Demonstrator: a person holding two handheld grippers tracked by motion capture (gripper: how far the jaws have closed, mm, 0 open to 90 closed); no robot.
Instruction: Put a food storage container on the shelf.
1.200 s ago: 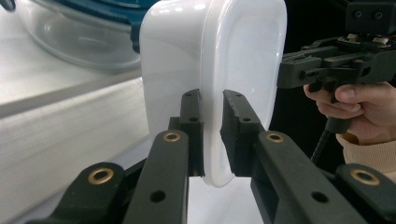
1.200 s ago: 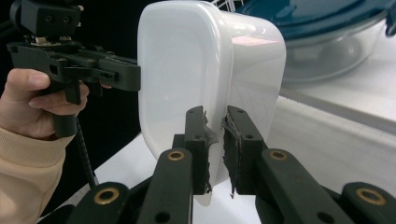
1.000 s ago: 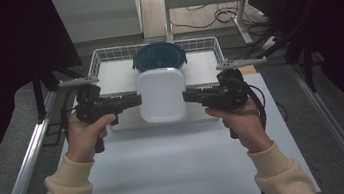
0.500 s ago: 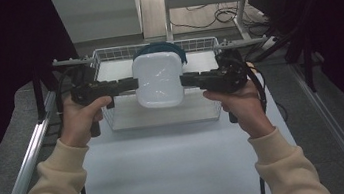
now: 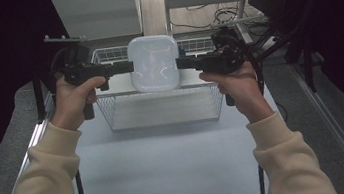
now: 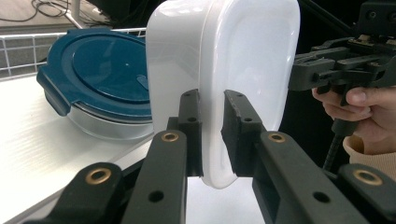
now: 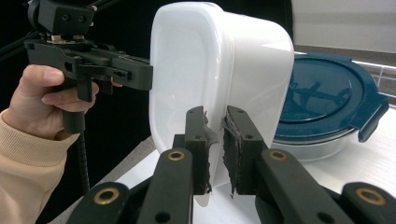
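Observation:
A white plastic tub (image 5: 154, 63) hangs in the air above the wire basket (image 5: 161, 109), tipped on edge with a broad face toward the high camera. My left gripper (image 5: 130, 66) is shut on its left edge and my right gripper (image 5: 179, 64) is shut on its right edge. In the left gripper view the jaws (image 6: 212, 100) pinch the thin wall of the tub (image 6: 247, 56). The right gripper view shows the same pinch (image 7: 215, 116) on the tub (image 7: 187, 60). A round glass container with a dark blue lid (image 6: 102, 70) (image 7: 322, 93) rests behind the tub.
The wire basket stands at the far end of the white table (image 5: 170, 173). Metal rails run along both table sides. A shelf frame with cables (image 5: 210, 16) stands behind the basket. Dark curtains close off the left and right.
Both hands have lifted the white tub up out of the basket and tipped it toward the camera. The grip on both edges is unchanged.

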